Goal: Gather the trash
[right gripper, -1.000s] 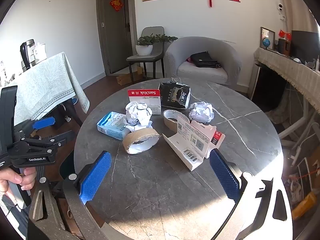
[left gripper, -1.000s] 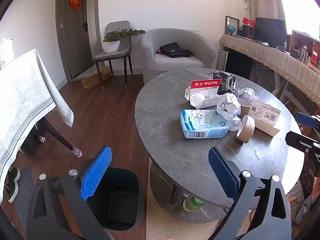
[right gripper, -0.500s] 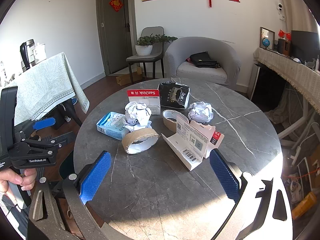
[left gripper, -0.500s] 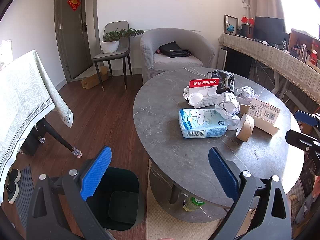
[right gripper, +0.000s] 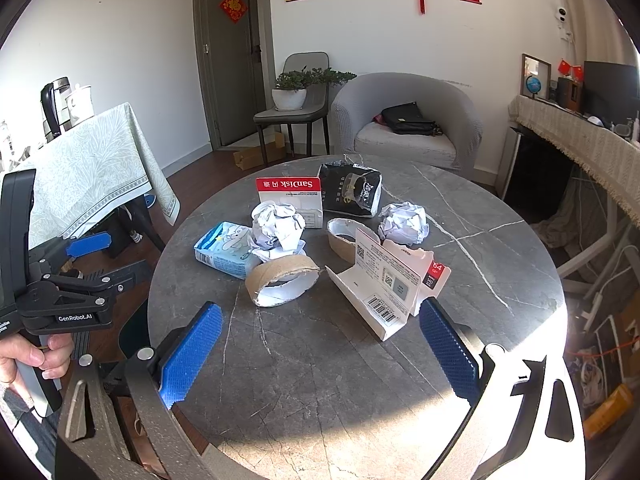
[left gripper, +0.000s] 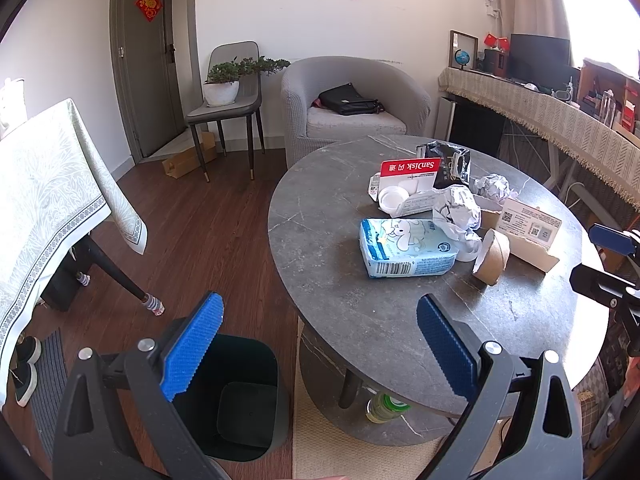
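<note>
1. Looking at both wrist views, we've got a round grey table (right gripper: 460, 216) with a pile of trash bunched up on its far-middle part.
2. Our left gripper (left gripper: 316, 340) hangs off the table's edge with its blue fingers spread wide and nothing between them. Right below it on the wood floor sits a dark bin (left gripper: 240, 396), open top, tucked just beside the table.
3. Our right gripper (right gripper: 320, 352) hovers over the near part of the tabletop, fingers also spread wide, gripping nothing.
4. Trash rundown from the right view: a cardboard tape ring (right gripper: 282, 280) lies nearest, just ahead of the right gripper's left finger. A crumpled paper ball (right gripper: 278, 224) sits right behind it, touching a blue tissue pack (right gripper: 222, 248) on its left.
5. To the right of the ring there's an opened white package (right gripper: 384, 280) with a barcode, its near corner just beside the right gripper's right finger.
6. Behind that: a second tape ring (right gripper: 342, 234), another paper ball (right gripper: 404, 222), a red-and-white SanDisk box (right gripper: 290, 196) standing upright, and a black bag (right gripper: 350, 194) next to it.
7. From the left view we can also see a small white lid (left gripper: 391, 197) in front of the SanDisk box, and a green-capped bottle (left gripper: 386, 406) on the shelf under the table.
8. Background stuff: grey armchair (left gripper: 356, 92) holding a black handbag (left gripper: 348, 100).
</note>
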`<move>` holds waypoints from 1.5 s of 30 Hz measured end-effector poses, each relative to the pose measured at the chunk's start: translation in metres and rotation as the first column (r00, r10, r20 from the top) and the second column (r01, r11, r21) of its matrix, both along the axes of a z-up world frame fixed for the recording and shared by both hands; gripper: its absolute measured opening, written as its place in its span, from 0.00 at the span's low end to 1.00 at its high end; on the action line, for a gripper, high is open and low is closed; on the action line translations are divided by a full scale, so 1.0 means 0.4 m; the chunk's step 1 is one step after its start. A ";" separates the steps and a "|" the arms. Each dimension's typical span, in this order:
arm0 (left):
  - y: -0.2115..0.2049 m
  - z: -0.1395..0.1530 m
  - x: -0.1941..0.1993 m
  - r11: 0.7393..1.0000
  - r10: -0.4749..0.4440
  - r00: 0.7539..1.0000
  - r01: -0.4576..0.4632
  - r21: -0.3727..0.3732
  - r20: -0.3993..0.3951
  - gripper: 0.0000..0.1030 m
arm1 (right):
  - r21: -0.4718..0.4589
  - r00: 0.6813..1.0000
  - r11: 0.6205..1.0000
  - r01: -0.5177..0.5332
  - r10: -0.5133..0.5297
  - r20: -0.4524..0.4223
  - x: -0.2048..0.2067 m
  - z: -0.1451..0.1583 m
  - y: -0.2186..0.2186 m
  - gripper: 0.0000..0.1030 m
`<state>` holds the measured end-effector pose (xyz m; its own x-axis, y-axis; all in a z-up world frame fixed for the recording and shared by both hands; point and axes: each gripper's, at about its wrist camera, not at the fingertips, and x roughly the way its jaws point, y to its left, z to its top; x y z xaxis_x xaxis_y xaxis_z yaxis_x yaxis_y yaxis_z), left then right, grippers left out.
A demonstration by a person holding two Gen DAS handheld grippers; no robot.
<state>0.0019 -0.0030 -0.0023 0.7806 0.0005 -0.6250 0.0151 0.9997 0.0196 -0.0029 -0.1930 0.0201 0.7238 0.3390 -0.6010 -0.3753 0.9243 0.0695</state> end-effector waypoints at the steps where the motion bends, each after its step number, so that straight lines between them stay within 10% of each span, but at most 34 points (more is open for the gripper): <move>1: -0.001 0.000 0.000 1.000 0.000 1.000 0.000 0.001 0.000 0.96 | 0.000 1.000 1.000 0.000 0.000 0.000 0.000 -0.001 0.001 0.97; 45: -0.007 -0.004 0.007 0.999 -0.050 0.999 0.050 -0.010 -0.004 0.96 | 0.019 1.000 1.000 -0.015 0.014 0.023 -0.002 0.007 -0.011 0.97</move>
